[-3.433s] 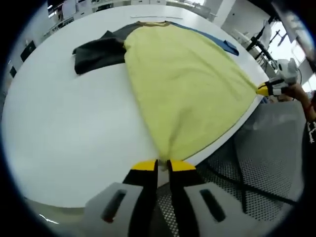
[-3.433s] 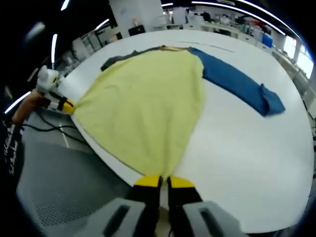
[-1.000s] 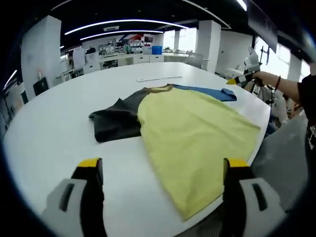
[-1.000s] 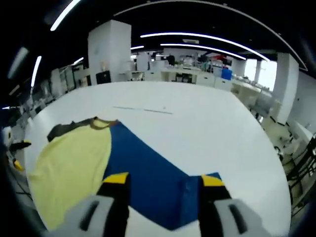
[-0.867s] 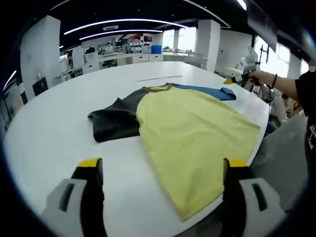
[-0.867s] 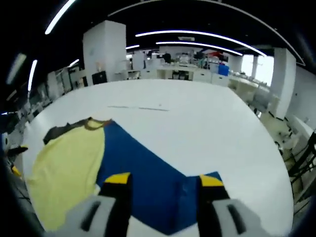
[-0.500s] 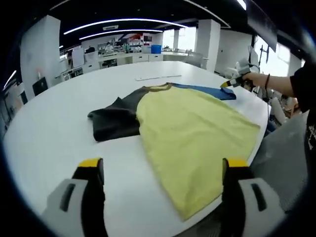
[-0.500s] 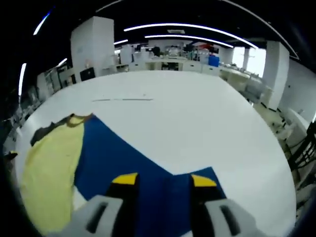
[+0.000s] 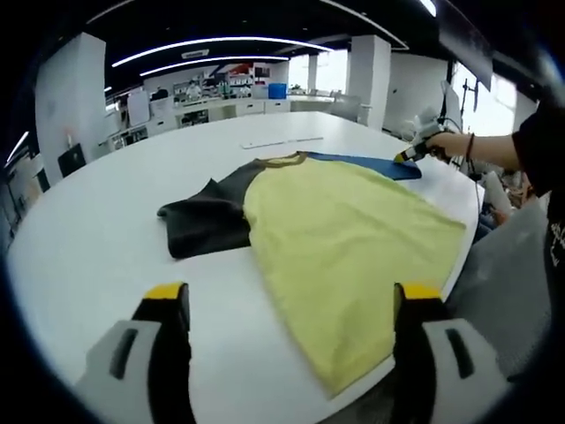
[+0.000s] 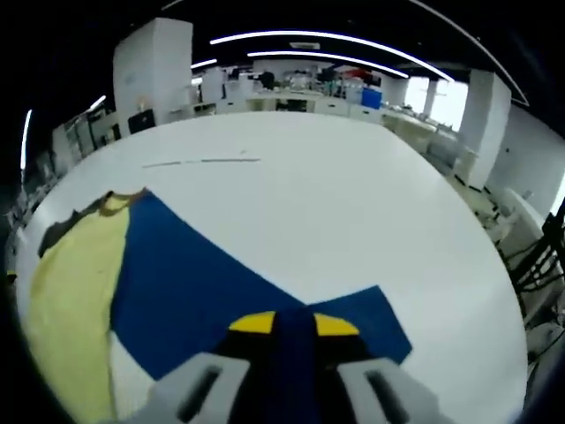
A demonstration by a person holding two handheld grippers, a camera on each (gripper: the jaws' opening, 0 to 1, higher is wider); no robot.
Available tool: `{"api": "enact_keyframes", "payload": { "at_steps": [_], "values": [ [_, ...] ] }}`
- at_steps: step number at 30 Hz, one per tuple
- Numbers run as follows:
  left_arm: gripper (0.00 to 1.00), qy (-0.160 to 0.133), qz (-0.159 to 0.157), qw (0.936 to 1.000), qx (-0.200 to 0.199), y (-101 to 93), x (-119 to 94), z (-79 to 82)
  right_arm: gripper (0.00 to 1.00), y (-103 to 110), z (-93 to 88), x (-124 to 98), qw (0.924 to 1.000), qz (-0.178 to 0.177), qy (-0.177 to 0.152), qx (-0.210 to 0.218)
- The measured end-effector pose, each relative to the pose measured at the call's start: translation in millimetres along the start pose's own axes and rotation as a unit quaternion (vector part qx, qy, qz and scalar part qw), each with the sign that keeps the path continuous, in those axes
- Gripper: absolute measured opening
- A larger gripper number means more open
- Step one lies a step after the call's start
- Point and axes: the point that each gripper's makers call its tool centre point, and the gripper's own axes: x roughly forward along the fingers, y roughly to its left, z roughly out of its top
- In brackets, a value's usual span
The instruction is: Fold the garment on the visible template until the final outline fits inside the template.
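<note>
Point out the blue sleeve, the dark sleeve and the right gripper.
blue sleeve [image 10: 194, 283], right gripper view, mid-sleeve fabric
dark sleeve [image 9: 205, 225], left gripper view, middle of sleeve
right gripper [image 10: 294, 325], right gripper view, between yellow tips, on pinched cloth

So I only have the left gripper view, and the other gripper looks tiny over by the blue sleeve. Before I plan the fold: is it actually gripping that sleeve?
Observer: Yes. In the right gripper view, the right gripper is shut on the blue sleeve, near its cuff end.
Operator: Is the sleeve lifted?
Observer: Mostly not. Beyond the jaws it lies flat on the white table, running up to the collar.
</note>
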Motion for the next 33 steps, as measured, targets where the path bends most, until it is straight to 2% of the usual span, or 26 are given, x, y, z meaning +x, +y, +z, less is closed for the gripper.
{"api": "enact_keyframes", "payload": {
  "at_steps": [4,7,10,13,15,16,18,22,25,31,33],
  "values": [
    [0.91,0.007,0.002,1.0000,0.000,-3.9,-0.2,-0.5,0.11,-5.2,4.7,5.6,0.9999,0.001,-0.001,0.015],
    [0.90,0.008,-0.001,1.0000,0.001,-1.0,0.2,-2.9,0.15,-5.5,5.9,4.7,1.0000,-0.006,0.000,0.008],
    [0.89,0.009,-0.002,1.0000,0.003,-2.3,0.5,-2.7,0.12,-3.0,3.9,1.7,0.9999,-0.011,0.006,0.007],
    [0.89,0.010,0.000,0.9999,0.003,-2.0,0.1,-3.2,0.09,-3.4,3.6,0.1,0.9996,-0.013,0.000,0.025],
    [0.88,0.009,-0.001,1.0000,0.002,-3.0,0.0,-2.2,0.02,-18.5,5.5,10.8,0.9994,-0.018,0.001,0.028],
    [0.88,0.009,-0.001,1.0000,0.003,-3.6,0.1,-2.0,0.00,-13.2,3.3,1.9,0.9993,-0.019,0.000,0.034],
    [0.88,0.009,-0.002,1.0000,0.004,-4.1,0.3,-1.7,0.00,-8.3,3.5,-1.2,0.9973,-0.004,-0.008,0.072],
    [0.88,0.008,-0.001,1.0000,0.004,-3.5,0.2,-1.2,0.00,-18.0,6.2,-1.2,0.9975,-0.010,-0.011,0.069],
    [0.89,-0.002,0.007,1.0000,0.000,0.8,-1.1,2.0,0.00,-24.7,14.8,-1.7,0.9973,-0.011,-0.021,0.069],
    [0.90,-0.006,0.008,1.0000,-0.002,-1.0,-1.8,4.7,0.00,-20.8,29.7,-17.9,0.9973,-0.015,-0.036,0.063],
    [0.91,-0.008,0.006,0.9999,-0.001,-0.4,-1.8,5.0,0.00,-23.9,40.4,-16.3,0.9971,-0.013,-0.046,0.060]
  ]
}}
